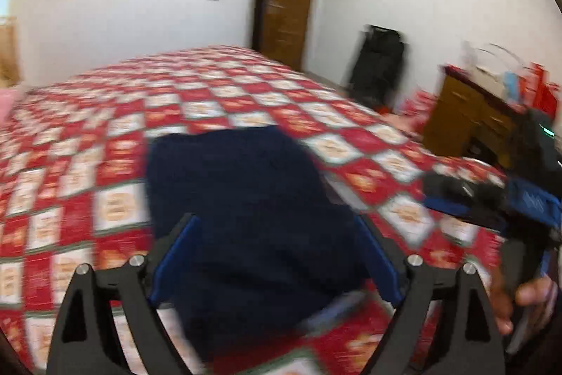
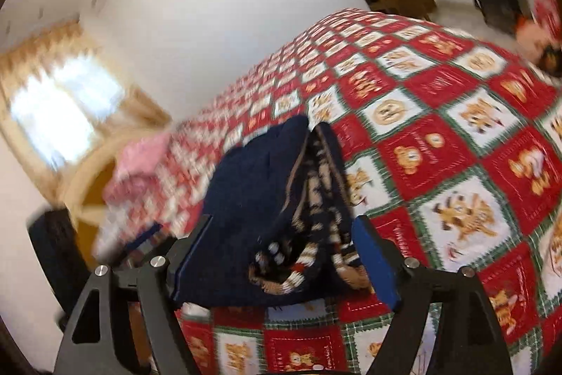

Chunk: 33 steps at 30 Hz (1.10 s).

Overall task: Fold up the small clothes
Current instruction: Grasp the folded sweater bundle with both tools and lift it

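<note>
Navy cloth sits right between both sets of fingers on the red-and-white checked bedspread [image 1: 105, 164], and neither tool is biting it. The left gripper [image 1: 277, 255] stands spread wide, blue pads well clear either side of the dark garment [image 1: 239, 199], which lies flat and squarish in front of it. The right gripper [image 2: 281, 255] is spread too, its jaws flanking the garment [image 2: 267, 199] from the other side, where a patterned inner layer with cream and tan stripes shows along the fold's open edge. The person's hand [image 1: 527, 297] grips the right tool's handle at the frame's edge. Now the risk: the top layer looks humped and loose on the right, so I'd judge it could slide or spring open if a finger drags across it. Everything's blurred, so the fold's exact edges are hard to call. Catching only the top layer on a re-grip would pull the stack apart.
</note>
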{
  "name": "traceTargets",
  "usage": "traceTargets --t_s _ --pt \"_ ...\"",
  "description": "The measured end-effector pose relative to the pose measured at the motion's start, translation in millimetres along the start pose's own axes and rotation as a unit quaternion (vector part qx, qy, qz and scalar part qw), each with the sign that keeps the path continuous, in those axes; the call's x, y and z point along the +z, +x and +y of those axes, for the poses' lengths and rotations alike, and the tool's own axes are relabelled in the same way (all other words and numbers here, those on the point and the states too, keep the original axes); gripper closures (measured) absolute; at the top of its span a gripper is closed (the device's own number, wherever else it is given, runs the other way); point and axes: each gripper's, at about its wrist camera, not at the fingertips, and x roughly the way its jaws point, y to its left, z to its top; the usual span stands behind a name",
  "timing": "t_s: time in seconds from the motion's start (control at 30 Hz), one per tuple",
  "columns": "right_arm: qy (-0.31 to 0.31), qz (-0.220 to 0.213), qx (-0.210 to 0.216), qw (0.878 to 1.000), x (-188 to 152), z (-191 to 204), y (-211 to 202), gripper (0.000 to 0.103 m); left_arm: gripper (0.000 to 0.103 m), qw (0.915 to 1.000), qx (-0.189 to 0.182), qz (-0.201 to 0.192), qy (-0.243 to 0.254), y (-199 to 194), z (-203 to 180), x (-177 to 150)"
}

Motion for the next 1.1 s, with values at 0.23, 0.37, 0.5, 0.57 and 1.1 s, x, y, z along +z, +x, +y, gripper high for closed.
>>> traceTargets --t_s 0.23,0.37,0.5,0.57,1.1 --pt "-0.06 0.089 -0.06 0.992 -32.2 29.2 66.2 0.03 0.013 0.9889 0.058 0.068 -0.118 18.9 55.6 -33.6" --pt "-0.085 0.106 -0.098 0.986 -41.6 23.6 75.1 0.077 0.013 0.9834 0.053 0.103 -0.14 31.1 58.4 -47.6" --pt "-0.076 0.095 -0.108 0.987 -31.3 2.4 54.1 0.078 0.012 0.9844 0.052 0.114 -0.124 34.2 51.6 -54.0" --pt "-0.043 0.109 -0.101 0.988 -32.7 -16.1 57.9 0.078 0.012 0.984 0.048 0.126 -0.116 38.3 46.6 -58.9" --pt "-0.165 0.002 -0.101 0.981 48.7 45.1 33.4 0.073 0.012 0.9911 0.071 0.067 -0.089 19.6 59.7 -5.2"
